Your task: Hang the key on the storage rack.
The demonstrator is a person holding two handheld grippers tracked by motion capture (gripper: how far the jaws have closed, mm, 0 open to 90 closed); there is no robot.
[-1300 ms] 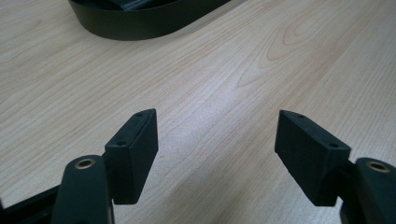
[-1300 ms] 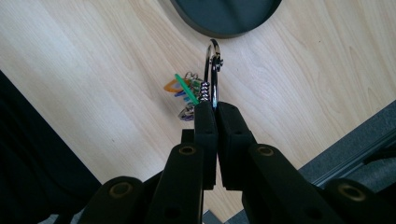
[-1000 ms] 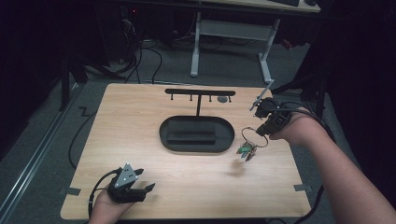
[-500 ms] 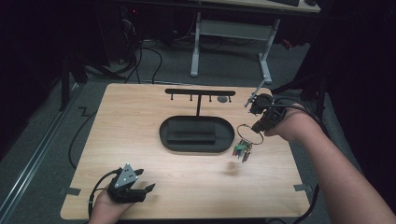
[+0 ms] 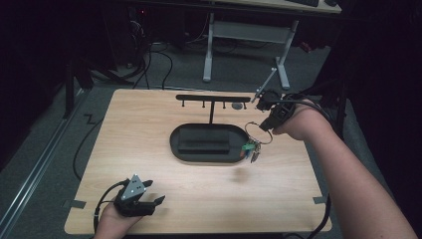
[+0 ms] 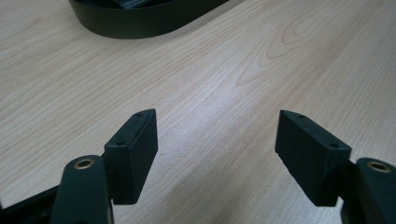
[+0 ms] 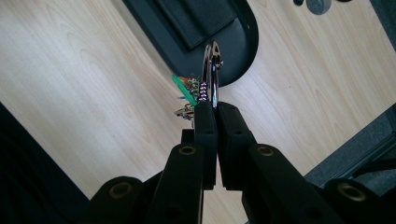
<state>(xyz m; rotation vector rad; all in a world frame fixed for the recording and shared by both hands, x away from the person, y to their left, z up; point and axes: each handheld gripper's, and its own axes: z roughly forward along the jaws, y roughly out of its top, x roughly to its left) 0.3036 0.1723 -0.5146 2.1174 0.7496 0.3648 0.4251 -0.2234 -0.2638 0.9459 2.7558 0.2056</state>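
Since the earlier frame, the key ring [image 5: 258,133] is carried left to the right end of the black oval tray [image 5: 185,135], keys [image 5: 250,150] dangling beside its rim. At lower left, the left gripper [image 5: 150,201] is held spread over the table [image 5: 149,119]. At centre right, the right gripper [image 5: 265,124] is pressed together on the ring.

Keys [image 7: 187,95] partly behind jaws.
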